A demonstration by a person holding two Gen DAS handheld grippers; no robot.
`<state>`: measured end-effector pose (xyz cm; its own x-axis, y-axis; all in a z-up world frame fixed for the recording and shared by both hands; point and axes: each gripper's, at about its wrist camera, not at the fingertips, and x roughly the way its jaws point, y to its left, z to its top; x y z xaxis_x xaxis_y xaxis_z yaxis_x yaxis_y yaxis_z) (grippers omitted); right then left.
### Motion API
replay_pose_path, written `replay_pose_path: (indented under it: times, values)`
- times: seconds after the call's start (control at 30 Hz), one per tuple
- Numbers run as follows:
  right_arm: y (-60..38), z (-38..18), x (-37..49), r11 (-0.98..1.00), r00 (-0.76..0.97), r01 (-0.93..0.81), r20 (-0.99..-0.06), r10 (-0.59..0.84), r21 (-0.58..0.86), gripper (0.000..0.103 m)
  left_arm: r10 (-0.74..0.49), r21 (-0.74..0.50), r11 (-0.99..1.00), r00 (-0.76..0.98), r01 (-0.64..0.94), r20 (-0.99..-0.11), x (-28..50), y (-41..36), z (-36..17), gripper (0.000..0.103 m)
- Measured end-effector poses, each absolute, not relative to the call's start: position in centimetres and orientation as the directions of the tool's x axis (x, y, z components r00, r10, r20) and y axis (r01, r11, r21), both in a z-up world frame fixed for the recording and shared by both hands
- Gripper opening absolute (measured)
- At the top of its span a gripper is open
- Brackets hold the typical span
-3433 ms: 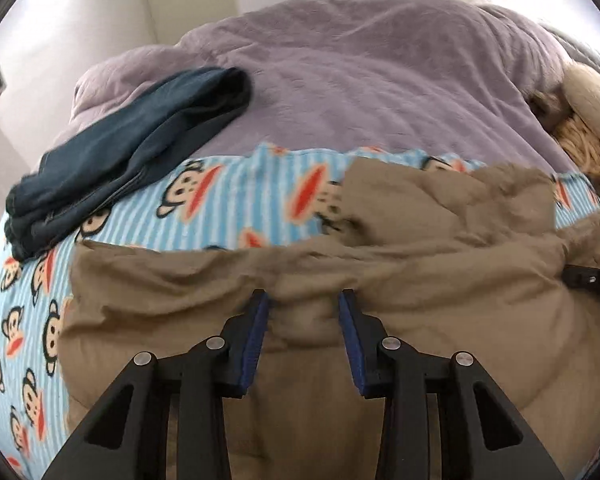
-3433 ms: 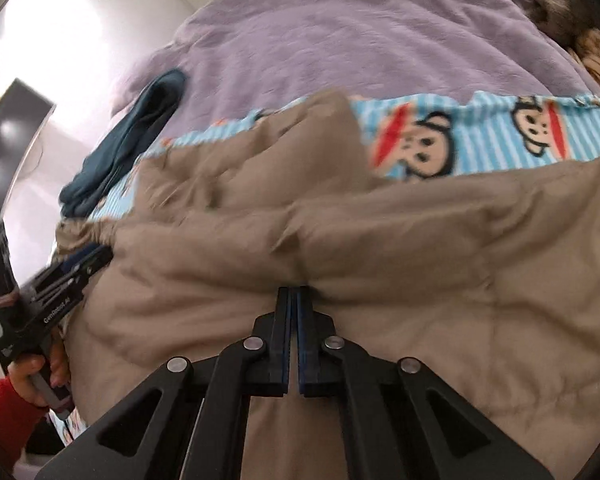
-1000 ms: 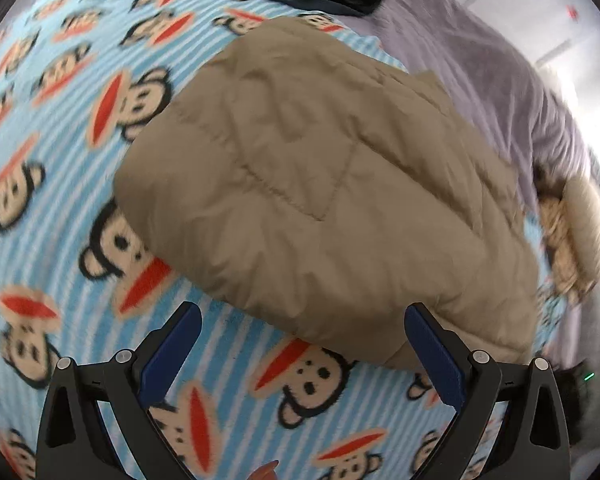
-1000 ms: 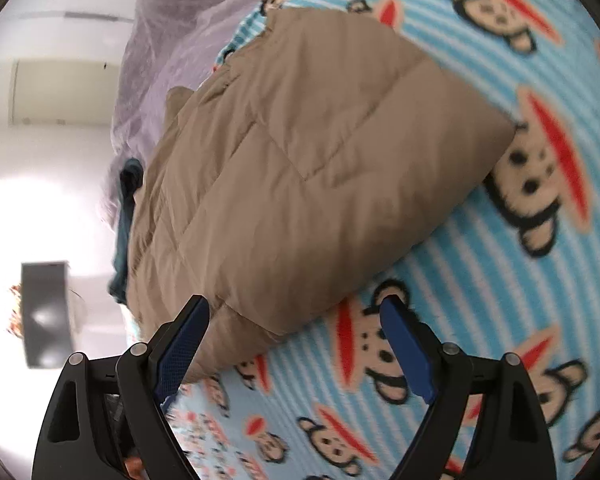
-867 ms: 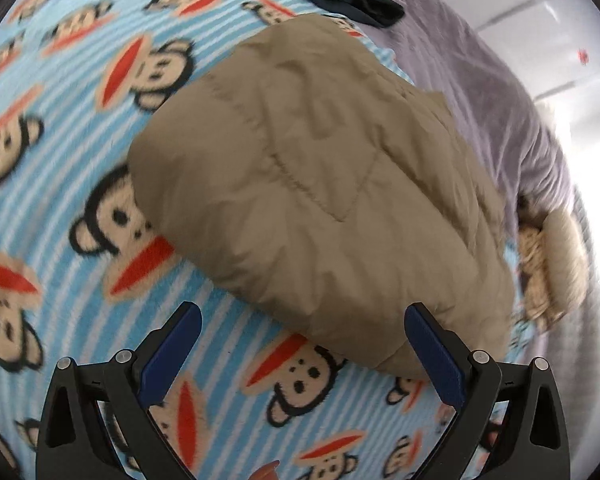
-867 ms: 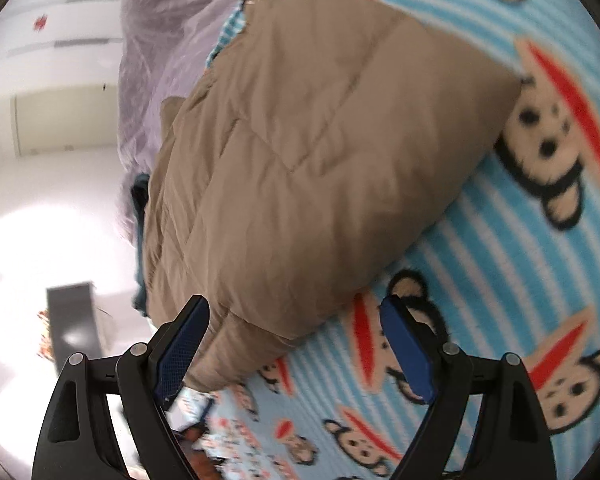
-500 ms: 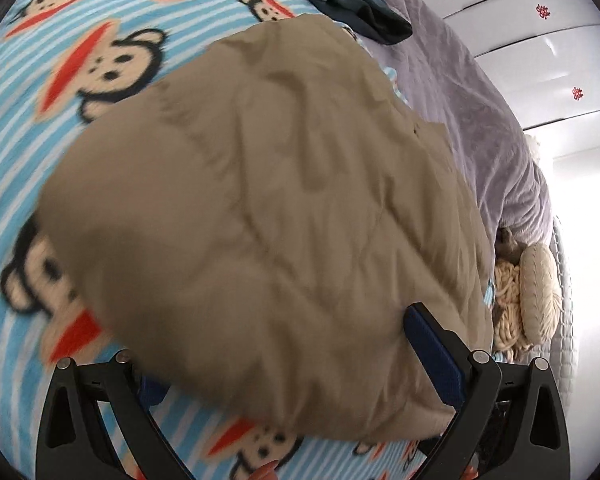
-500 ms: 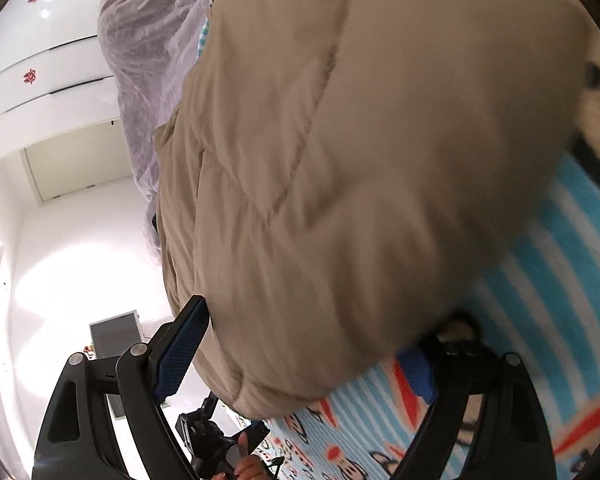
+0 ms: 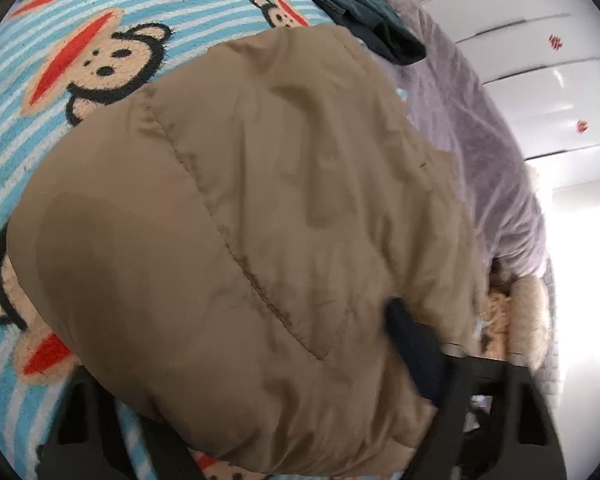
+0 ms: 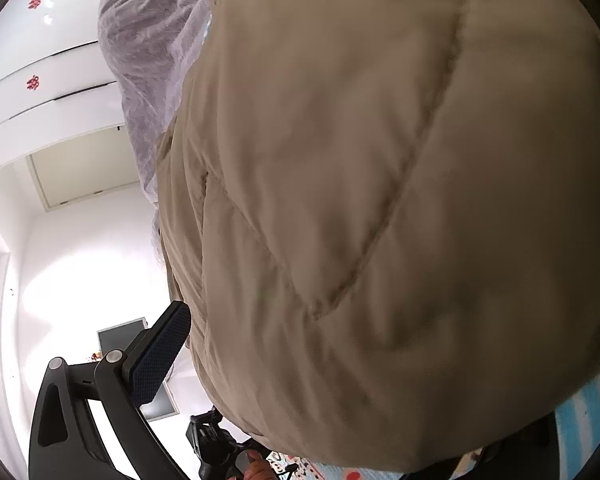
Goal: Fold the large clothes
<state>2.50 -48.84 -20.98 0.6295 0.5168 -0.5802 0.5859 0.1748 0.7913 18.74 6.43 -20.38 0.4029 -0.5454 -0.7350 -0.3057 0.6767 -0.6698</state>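
Fleece monkey-print blanket (image 9: pixel 40 128) is lying under puffy quilted tan jacket (image 9: pixel 260 240); left gripper (image 9: pixel 236 384) and right gripper (image 10: pixel 364 364) are gaping wide, straddling its edges.

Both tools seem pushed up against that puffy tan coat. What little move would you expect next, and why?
Probably both close on the folded tan coat to lift it. The left tool and right tool stand wide open with the bundle's edge between their fingers, one finger of each hidden beneath it, over the monkey-print blanket.
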Motion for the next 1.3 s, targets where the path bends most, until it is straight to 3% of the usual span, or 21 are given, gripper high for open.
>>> replay_pose_path:
  times: [0.03, 0.07, 0.13, 0.27, 0.7, 1.07, 1.23, 1.3]
  values:
    - [-48.9, -20.8, 2.5, 0.176, 0.624, 0.592, -0.585, 0.517, 0.787, 0.095, -0.559, -0.685, 0.666, 0.41, -0.295, -0.721, 18.6, 6.5, -20.2, 0.044]
    - [-48.9, -20.7, 2.5, 0.177, 0.62, 0.596, -0.589, 0.518, 0.783, 0.073, -0.576, -0.702, 0.657, 0.418, -0.275, -0.703, 18.4, 6.6, -19.9, 0.038]
    - [-49.2, -20.6, 2.1, 0.158, 0.62, 0.599, -0.579, 0.53, 0.785, 0.046, -0.586, -0.712, 0.66, 0.43, -0.238, -0.687, 18.2, 6.5, -19.0, 0.024]
    - [-49.1, -19.2, 1.6, 0.176, 0.64, 0.554, -0.552, 0.534, 0.813, 0.028, -0.606, -0.73, 0.664, 0.456, -0.16, -0.652, 17.5, 6.5, -16.5, 0.021]
    - [-48.0, -14.4, -6.0, 0.275, 0.585, 0.512, -0.565, 0.582, 0.814, 0.027, -0.639, -0.705, 0.709, 0.392, -0.033, -0.662, 8.3, 8.0, -11.3, 0.021]
    - [-47.9, -15.5, -16.8, 0.251, 0.544, 0.592, -0.61, 0.577, 0.766, 0.027, -0.628, -0.667, 0.731, 0.242, -0.144, -0.74, -2.9, 11.7, -15.5, 0.021]
    - [-48.6, -17.9, -16.8, 0.256, 0.511, 0.64, -0.651, 0.562, 0.724, 0.034, -0.609, -0.638, 0.75, 0.192, -0.173, -0.769, -3.9, 12.1, -17.5, 0.023]
    - [-48.5, -17.8, -17.3, 0.267, 0.501, 0.649, -0.664, 0.554, 0.712, 0.04, -0.59, -0.616, 0.768, 0.18, -0.178, -0.787, -3.8, 11.9, -17.4, 0.03]
